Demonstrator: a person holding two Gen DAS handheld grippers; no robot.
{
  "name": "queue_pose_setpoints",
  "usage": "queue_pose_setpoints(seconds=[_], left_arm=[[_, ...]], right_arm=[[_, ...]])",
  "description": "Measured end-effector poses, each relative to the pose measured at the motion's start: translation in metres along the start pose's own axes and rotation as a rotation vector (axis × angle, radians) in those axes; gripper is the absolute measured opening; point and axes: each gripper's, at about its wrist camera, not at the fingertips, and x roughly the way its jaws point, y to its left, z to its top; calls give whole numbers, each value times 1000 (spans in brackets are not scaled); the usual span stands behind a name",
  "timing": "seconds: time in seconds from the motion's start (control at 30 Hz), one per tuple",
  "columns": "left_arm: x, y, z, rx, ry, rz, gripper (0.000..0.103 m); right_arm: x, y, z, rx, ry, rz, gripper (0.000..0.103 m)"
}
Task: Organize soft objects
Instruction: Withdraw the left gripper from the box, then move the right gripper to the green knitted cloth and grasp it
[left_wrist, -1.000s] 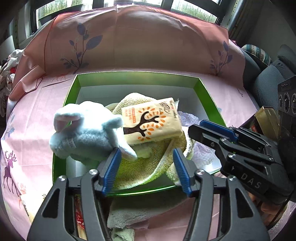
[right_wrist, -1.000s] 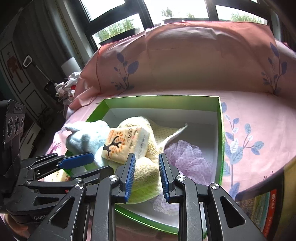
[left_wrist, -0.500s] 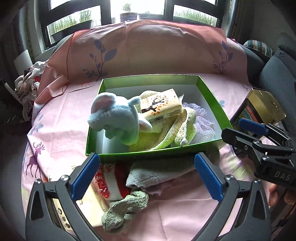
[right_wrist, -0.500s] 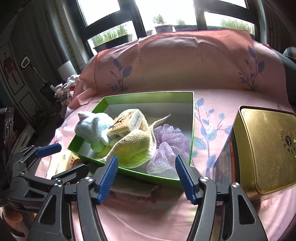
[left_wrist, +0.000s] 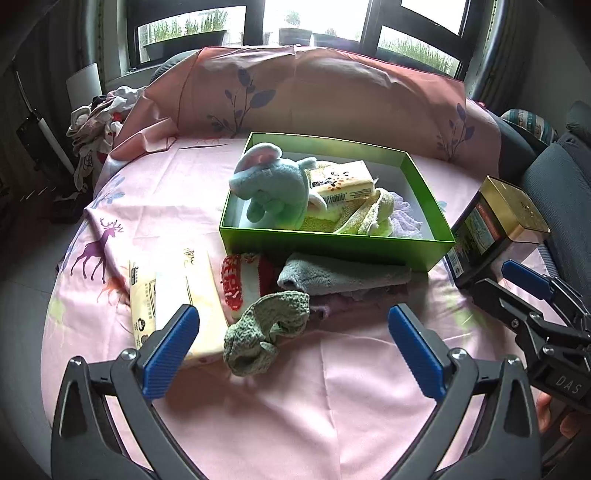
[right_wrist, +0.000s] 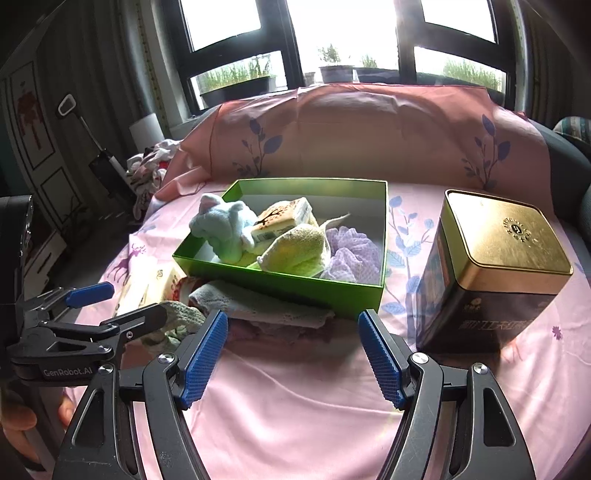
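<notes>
Pink printed cloth (left_wrist: 332, 387) covers a round bench; windows with planters stand behind.

Green box (left_wrist: 332, 243) sits mid-bench, open. Inside it: blue plush elephant (left_wrist: 273, 188) at the left, a tissue pack (left_wrist: 343, 181) leaning against it, a yellow-green towel (left_wrist: 354, 218) beneath, a lilac mesh puff (right_wrist: 351, 251) at the right.

Outside the box, against its near wall: grey-green cloth (left_wrist: 343, 277), red and white sock (left_wrist: 240, 284), and a knitted green sock (left_wrist: 266, 328) nearer to the camera. A second tissue pack (left_wrist: 181, 295) lies flat to their left.

Gold-lidded tin (right_wrist: 498, 273) stands right of the box, apart from it.

Left tongs (left_wrist: 293, 347): spread wide, nothing between the pads; the knitted sock lies just beyond them.

Right tongs (right_wrist: 293, 362): apart, nothing gripped, over bare cloth near the box's near wall.

Part of a hand (right_wrist: 22, 424) shows at the left edge of the right wrist view.
</notes>
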Motion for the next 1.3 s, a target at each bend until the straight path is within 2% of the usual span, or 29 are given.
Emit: queue_pose_setpoints(seconds=[0.27, 0.5, 0.73, 1.3], left_arm=[[-14, 0, -29, -40, 31, -15, 102], [-26, -1, -40, -52, 27, -18, 102], [-29, -5, -49, -41, 40, -24, 102], [-15, 1, -57, -31, 55, -39, 102]], right_arm=[[-17, 2, -28, 43, 24, 7, 74], [-28, 0, -38, 57, 23, -36, 74], [-29, 1, -47, 70, 38, -17, 74], [-25, 6, -42, 63, 48, -28, 74]])
